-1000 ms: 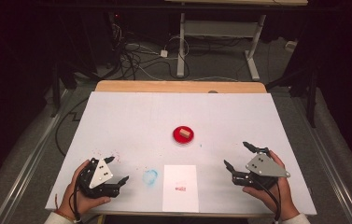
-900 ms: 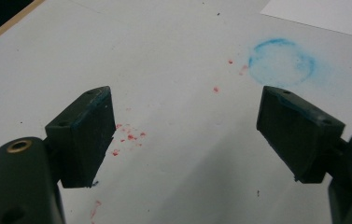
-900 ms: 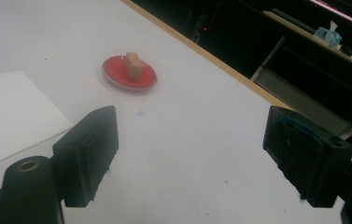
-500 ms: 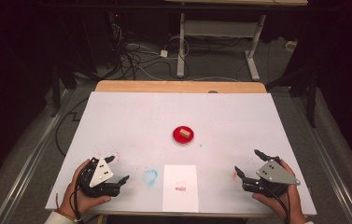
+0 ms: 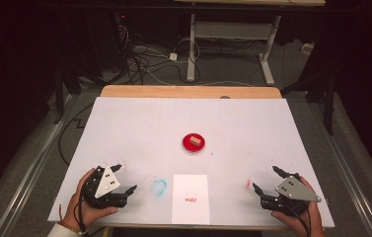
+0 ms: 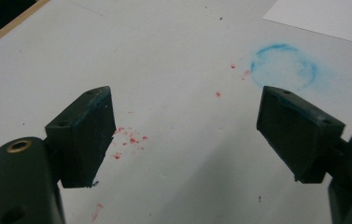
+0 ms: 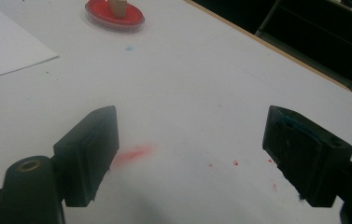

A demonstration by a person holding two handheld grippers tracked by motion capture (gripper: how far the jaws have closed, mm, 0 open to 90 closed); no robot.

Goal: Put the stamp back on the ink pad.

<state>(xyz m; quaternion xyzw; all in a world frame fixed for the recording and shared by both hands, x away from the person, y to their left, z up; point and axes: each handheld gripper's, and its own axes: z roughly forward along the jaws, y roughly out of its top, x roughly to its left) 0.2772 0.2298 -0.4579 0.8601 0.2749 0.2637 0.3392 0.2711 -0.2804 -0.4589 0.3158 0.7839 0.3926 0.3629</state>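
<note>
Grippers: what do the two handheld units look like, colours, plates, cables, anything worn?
Both are black two-jaw units. The left gripper and right gripper each carry a grey three-cornered plate with small dark holes. The jaws end in flat dark rectangular pads, some with blue smears, with brass-coloured rings at the bases. A dark cable trails at each wrist. The left wrist shows a white cuff and a thin band.

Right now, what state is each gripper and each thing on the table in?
Left gripper: open, holding nothing, low at the near edge.
Right gripper: open, holding nothing.
Round red dish: upright, small tan block inside.
White paper sheet: flat, small red mark.
</note>
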